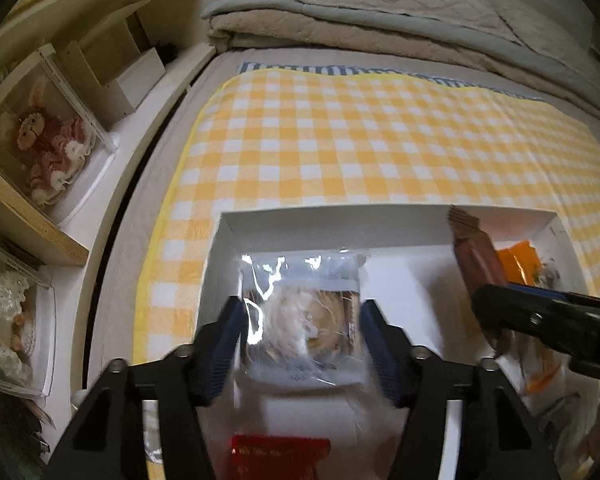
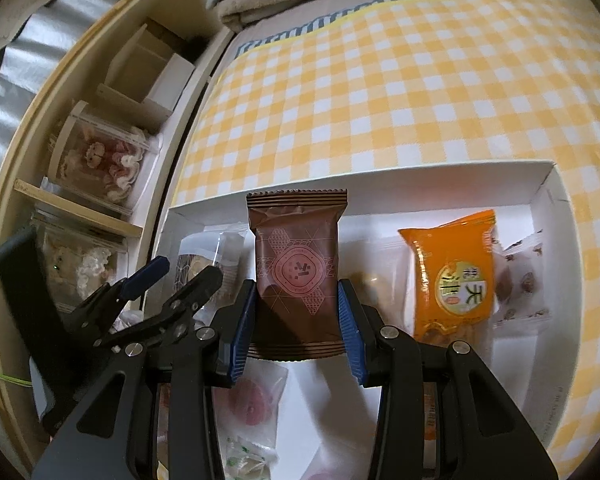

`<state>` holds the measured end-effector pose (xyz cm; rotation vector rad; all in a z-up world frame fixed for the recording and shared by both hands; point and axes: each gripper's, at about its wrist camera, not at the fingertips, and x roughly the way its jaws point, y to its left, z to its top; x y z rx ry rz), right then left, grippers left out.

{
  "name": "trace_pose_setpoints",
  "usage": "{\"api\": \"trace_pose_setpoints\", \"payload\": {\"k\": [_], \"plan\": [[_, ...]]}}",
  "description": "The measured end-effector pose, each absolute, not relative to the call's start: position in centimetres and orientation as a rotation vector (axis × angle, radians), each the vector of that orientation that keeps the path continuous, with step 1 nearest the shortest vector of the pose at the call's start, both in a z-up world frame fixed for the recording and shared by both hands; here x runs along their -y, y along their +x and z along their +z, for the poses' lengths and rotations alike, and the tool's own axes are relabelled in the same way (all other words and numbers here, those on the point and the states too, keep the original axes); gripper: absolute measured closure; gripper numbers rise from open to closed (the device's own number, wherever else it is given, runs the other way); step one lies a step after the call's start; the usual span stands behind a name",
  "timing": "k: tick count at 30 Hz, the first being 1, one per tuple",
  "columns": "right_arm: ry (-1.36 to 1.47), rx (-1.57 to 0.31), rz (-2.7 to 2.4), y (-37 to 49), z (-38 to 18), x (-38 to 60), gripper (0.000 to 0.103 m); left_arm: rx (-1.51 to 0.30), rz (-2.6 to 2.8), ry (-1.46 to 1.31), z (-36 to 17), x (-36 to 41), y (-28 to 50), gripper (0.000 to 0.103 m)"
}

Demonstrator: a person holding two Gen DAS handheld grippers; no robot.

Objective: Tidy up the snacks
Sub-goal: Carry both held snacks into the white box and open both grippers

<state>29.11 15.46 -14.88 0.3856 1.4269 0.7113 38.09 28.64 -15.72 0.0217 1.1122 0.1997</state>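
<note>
Checked yellow cloth (image 1: 380,140) over bed; wooden shelves (image 1: 40,232) alongside.

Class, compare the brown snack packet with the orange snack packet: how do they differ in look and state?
The brown packet is dark with a geometric emblem; the orange packet is bright with a round label. The brown packet is gripped upright in the right tongs; the orange packet lies loose in the white box. Both are sealed with crimped ends.

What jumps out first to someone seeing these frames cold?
The brown snack packet, clamped upright in the right gripper over the white box. Next, the clear-wrapped pastry lying in the box's left part, between the fingers of the left gripper. Then the orange packet lying at the box's right, all on a yellow checked cloth.
</note>
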Motion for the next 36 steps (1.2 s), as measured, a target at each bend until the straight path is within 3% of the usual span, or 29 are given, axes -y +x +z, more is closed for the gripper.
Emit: {"api": "trace_pose_setpoints", "payload": {"k": [14,28,33,36], "plan": [[0.421,-1.455,0.714,29.3,-15.4,-16.9,0.063,-1.206,0.142,0.007,-14.2,-28.5,36.8,0.067],[0.468,-1.453,0.759,29.4,-15.2,-18.1,0.062,-1.124,0.192,-0.091,-14.3,-30.1,37.1,0.071],[0.549,-1.516,0.741,30.0,-16.0,-18.4,0.050,-1.111,0.187,-0.082,-13.8,-30.0,36.2,0.071],[0.530,-1.514,0.734,30.1,-16.1,-18.0,0.049,-1.112,0.189,-0.082,-13.7,-30.0,36.0,0.071]]}}
